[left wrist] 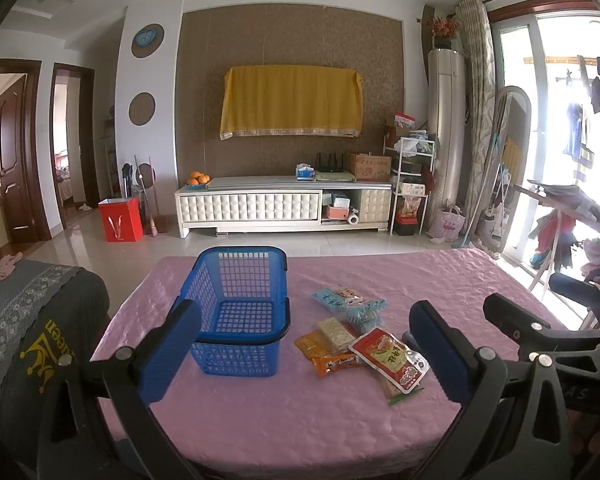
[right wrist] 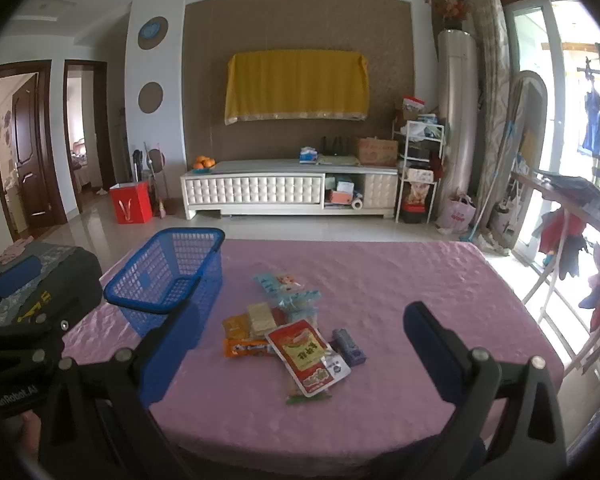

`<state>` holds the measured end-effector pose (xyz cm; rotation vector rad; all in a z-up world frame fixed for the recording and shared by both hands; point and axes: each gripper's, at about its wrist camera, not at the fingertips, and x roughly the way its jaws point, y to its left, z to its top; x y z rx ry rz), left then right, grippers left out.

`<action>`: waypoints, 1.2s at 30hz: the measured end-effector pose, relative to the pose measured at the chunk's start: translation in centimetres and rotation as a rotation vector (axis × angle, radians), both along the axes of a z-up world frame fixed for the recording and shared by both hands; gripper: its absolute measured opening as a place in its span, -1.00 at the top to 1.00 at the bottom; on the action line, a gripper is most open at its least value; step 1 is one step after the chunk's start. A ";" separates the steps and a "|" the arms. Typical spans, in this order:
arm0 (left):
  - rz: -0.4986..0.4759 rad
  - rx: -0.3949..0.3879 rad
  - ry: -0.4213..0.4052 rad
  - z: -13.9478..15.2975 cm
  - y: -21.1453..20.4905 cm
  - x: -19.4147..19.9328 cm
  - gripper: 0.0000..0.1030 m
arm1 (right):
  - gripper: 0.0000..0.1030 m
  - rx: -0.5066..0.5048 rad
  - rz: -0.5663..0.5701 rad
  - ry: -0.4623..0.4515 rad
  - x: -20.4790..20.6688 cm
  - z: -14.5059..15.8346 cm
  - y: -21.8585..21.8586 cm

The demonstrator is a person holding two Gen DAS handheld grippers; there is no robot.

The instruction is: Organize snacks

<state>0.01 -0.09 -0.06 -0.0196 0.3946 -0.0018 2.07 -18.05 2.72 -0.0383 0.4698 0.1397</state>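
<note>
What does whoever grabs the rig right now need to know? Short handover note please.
Left gripper: open, empty, held over the near edge of the table, facing the basket.
Right gripper: open, empty, facing the snacks.
Basket: blue, empty, upright on the pink table, left of the snacks.
Snacks: one loose overlapping heap, red pack on top nearest you, light blue packs at the far side, small purple pack at the right edge.
Done: nothing in the basket yet.
Left: move every pack into the basket; the red pack looks like the easiest first pick.
</note>
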 end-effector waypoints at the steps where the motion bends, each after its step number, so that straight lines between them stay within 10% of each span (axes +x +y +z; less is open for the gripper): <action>1: -0.002 -0.002 0.001 0.0 0.0 0.0 -1.00 | -1.00 0.001 -0.001 0.000 -0.1 0.0 0.0; 36: -0.011 -0.006 0.008 -0.1 0.4 -0.5 -1.00 | -1.00 0.011 0.006 0.048 -0.1 -0.3 0.1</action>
